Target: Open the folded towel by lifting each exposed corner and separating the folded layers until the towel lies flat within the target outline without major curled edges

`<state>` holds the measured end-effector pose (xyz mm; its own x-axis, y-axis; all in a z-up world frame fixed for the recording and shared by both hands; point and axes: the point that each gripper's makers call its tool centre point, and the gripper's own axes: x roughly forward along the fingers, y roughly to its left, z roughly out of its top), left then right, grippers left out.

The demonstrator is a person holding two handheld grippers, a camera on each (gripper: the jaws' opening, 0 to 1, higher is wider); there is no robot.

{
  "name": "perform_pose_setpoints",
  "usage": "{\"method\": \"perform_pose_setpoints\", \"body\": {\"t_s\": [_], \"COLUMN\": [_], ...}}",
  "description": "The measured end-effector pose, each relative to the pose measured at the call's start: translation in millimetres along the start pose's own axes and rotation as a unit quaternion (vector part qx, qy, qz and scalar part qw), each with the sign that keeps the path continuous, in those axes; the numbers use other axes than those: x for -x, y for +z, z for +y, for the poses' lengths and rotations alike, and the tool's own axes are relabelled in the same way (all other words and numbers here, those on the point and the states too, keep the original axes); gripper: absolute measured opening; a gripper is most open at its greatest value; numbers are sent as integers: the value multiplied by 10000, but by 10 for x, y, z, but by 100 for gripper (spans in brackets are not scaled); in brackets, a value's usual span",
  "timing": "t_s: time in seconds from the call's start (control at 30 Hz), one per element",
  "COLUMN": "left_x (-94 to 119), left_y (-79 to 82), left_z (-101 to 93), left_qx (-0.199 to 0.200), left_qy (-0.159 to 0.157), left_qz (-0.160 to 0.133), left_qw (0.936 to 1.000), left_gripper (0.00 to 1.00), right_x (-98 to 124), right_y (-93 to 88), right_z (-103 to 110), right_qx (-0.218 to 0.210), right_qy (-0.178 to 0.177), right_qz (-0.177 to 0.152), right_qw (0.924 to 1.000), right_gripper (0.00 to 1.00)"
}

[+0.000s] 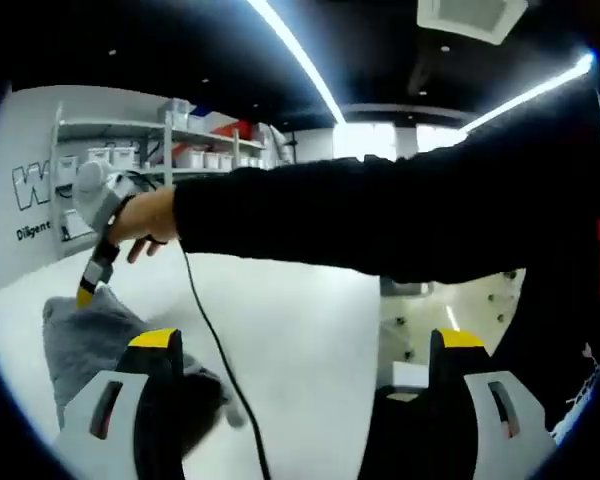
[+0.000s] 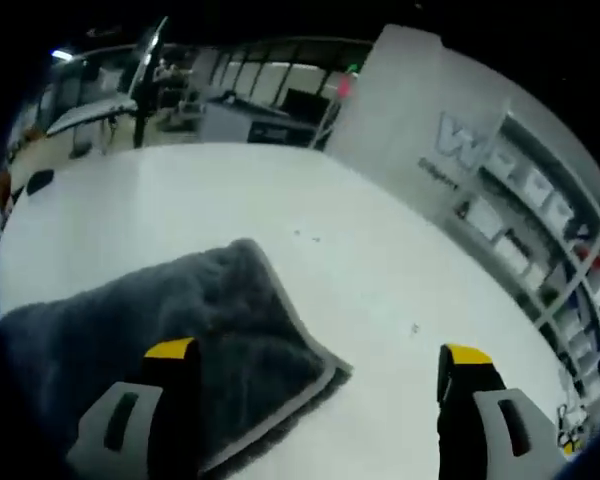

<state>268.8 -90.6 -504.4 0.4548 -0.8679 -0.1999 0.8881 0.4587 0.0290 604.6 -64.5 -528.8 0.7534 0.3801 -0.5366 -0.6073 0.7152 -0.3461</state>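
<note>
In the left gripper view, the towel [image 1: 85, 335] lies on the table [image 1: 300, 330] at the lower left, partly behind the left gripper's [image 1: 305, 345] left jaw. The right gripper [image 1: 84, 292] comes in from the upper left, held by a hand [image 1: 145, 225] whose sleeve [image 1: 400, 215] crosses the view, its tip just above the towel's far edge. A cable [image 1: 215, 350] runs down from the hand across the table. Shelves [image 1: 170, 150] stand behind the table. In the right gripper view, the towel [image 2: 170, 320] lies on the table [image 2: 380, 290] at the lower left, under the right gripper's [image 2: 320, 355] left jaw, its corner between the two jaws; shelves [image 2: 540, 230] stand to the right
</note>
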Motion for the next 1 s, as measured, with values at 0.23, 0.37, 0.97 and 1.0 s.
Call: {"method": "perform_pose_setpoints", "body": {"t_s": [0.23, 0.37, 0.97, 1.0], "left_x": [217, 295, 701, 723], "left_y": [78, 111, 191, 198], "left_z": [532, 629, 1060, 1075], "left_qx": [-72, 79, 486, 496], "left_qy": [940, 1036, 1668, 1685], "left_qz": [-80, -170, -443, -465], "left_qw": [9955, 9944, 9838, 9833], "left_gripper": [100, 100, 100, 100], "right_x": [292, 488, 1613, 1669], "right_y": [73, 97, -187, -237], "right_z": [-113, -142, -9, 24], "right_qx": [-354, -495, -1237, -1239], "right_qy": [-190, -250, -269, -250], "right_qz": [-475, -710, -1684, -1706], "right_qw": [9981, 9959, 9775, 9772], "right_gripper": [100, 100, 100, 100]}}
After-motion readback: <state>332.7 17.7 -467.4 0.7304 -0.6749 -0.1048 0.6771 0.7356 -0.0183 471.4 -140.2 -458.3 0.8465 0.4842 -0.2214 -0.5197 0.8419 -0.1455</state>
